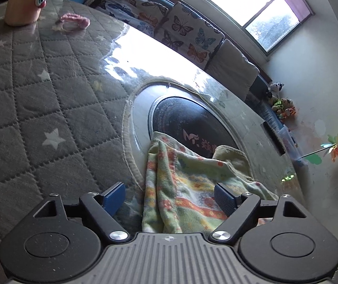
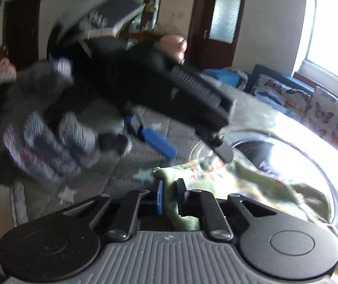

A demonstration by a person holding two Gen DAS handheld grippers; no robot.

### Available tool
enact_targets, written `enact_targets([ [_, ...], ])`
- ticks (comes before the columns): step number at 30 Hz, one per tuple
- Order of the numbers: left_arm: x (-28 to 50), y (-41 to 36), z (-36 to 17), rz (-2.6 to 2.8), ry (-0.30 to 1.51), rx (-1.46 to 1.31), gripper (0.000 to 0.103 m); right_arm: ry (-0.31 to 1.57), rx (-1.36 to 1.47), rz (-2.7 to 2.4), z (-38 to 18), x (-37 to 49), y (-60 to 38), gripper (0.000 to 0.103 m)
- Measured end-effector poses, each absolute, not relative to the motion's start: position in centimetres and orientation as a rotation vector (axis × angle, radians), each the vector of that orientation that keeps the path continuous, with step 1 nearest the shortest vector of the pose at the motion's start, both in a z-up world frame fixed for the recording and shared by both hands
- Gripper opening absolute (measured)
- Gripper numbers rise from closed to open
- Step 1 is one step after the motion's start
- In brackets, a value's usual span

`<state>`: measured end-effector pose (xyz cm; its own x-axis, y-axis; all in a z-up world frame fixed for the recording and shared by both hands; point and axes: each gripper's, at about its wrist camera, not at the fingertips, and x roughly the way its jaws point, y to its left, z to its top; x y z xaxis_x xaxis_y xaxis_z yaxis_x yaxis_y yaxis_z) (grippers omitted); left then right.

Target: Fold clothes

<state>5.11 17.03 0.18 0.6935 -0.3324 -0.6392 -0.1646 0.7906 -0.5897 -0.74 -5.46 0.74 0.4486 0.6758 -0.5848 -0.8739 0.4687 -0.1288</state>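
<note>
Nearest the right wrist camera, the right tool [image 2: 170, 197] is clenched on an edge of the floral garment [image 2: 251, 184], a fold of green cloth bunched between its pads. That garment lies on the desk [image 1: 50, 99], draped partly over the dark round inset [image 1: 183, 118] in the quilted, star-patterned cover. From the left wrist view, the left tool [image 1: 171, 198] stands released, its jaws spread wide with one striped edge of the cloth lying between them but no pad pressing on it.

The main risk is a lopsided fold: with only one side gripped, any pull would drag the cloth across the glossy inset and bunch it. If the left tool closes where it stands, it may catch several layers at once. Blur hides the left tool in the right view, so its height above the cloth is uncertain.
</note>
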Motion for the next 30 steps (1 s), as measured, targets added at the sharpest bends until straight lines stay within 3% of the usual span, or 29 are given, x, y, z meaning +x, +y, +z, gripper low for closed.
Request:
enact_targets([
  [4, 5.6, 16.6, -0.1, -0.148, 0.828, -0.747, 0.083, 0.486, -0.380, 0.992, 2.1, -0.8, -6.8, 0.008],
  [6, 5.9, 16.2, -0.5, -0.176, 0.838, -0.782, 0.076, 0.485, -0.365, 0.993, 2.3, -0.9, -7.3, 0.008],
  [9, 6.5, 15.7, -1.3, -0.201, 0.864, -0.819, 0.045, 0.486, -0.358, 1.000, 2.2, -1.0, -7.8, 0.008],
  [10, 6.6, 15.5, -1.6, -0.200, 0.876, -0.827, 0.030, 0.491, -0.353, 1.004, 2.2, -1.0, -7.9, 0.008],
  [12, 6.7, 15.4, -2.1, -0.194, 0.883, -0.833, 0.019, 0.499, -0.341, 1.013, 2.3, -1.0, -8.5, 0.009],
  [21, 6.4, 15.2, -2.1, -0.183, 0.868, -0.803, 0.016, 0.532, -0.270, 0.815, 2.2, 0.4, -13.9, 0.022],
  [30, 6.5, 15.0, -2.2, -0.176, 0.867, -0.791, 0.016, 0.629, -0.167, 0.506, -0.7, 8.8, -20.4, 0.022],
])
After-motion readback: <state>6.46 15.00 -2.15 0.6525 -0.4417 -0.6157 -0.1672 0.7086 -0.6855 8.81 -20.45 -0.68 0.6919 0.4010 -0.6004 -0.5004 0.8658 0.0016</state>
